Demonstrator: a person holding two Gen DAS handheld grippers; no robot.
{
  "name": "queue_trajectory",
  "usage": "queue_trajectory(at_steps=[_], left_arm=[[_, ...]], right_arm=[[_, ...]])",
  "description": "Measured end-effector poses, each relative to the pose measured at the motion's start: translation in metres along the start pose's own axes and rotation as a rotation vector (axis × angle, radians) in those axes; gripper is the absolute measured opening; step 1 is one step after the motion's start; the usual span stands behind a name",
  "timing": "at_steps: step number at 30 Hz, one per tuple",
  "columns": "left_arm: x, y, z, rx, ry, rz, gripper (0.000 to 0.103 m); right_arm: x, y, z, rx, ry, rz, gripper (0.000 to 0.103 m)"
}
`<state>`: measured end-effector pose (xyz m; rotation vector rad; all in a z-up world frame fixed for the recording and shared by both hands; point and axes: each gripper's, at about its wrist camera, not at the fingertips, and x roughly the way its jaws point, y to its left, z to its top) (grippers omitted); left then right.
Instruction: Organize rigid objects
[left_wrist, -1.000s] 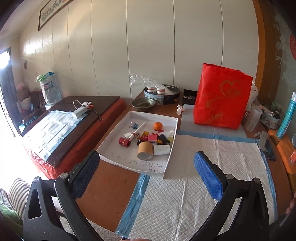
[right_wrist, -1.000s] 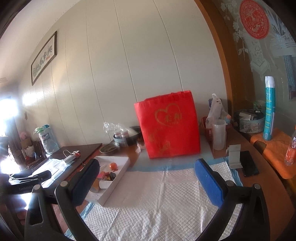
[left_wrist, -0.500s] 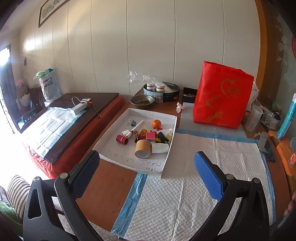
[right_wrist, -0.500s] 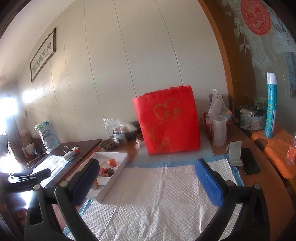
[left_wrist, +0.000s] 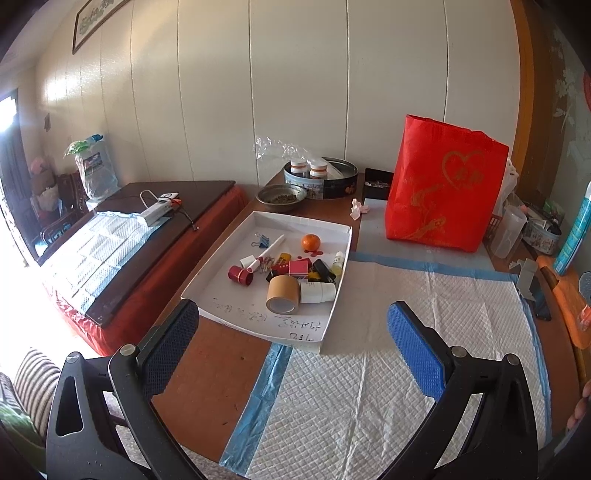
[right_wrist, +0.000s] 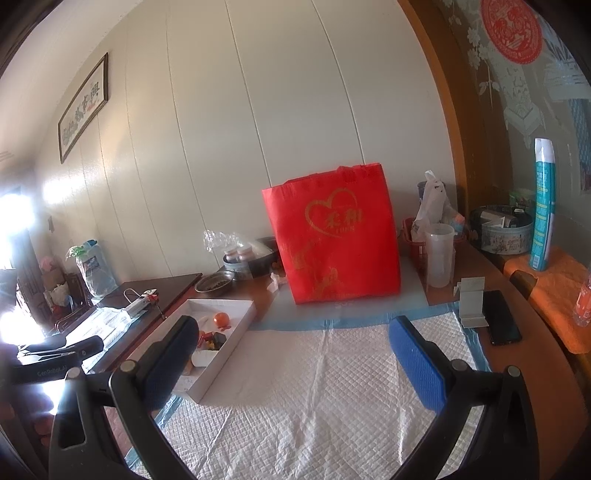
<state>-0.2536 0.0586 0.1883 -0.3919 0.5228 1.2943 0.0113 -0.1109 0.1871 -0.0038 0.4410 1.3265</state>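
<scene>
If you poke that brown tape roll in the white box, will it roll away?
Probably a little. The brown tape roll lies on its round side, so it could roll, but the white bottle touching it and the white box walls should stop it. It looks stiff and light.

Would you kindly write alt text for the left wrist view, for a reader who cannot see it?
The open left gripper hovers empty above a wooden table, facing a white tray that holds a brown tape roll, a tangerine, a red cap and other small items. A red gift bag stands beyond a white quilted pad.
</scene>
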Motion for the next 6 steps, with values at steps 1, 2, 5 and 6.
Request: queue_trajectory(at_steps=[1,2,5,6], left_arm=[[0.0005,0.0000,0.0000,0.001,0.000,-0.002,0.103],[0.0015,-0.0002,-0.0001,0.004,-0.001,-0.004,0.103],[0.0033,-0.0010,0.0002,0.015,-0.002,-0.009,0.103],[0.0043,-0.0012,0.0006,0.016,-0.001,-0.009,0.103]], right_arm=[[0.0007,-0.0004,-0.0004,0.001,0.002,0.000,0.103],[0.0011,-0.0006,-0.0006,0.003,0.005,-0.001,0.103],[0.0030,-0.0017,-0.0005,0.005,0.010,0.000,0.103],[0.0039,-0.0021,-0.0004,0.005,0.010,0.000,0.103]])
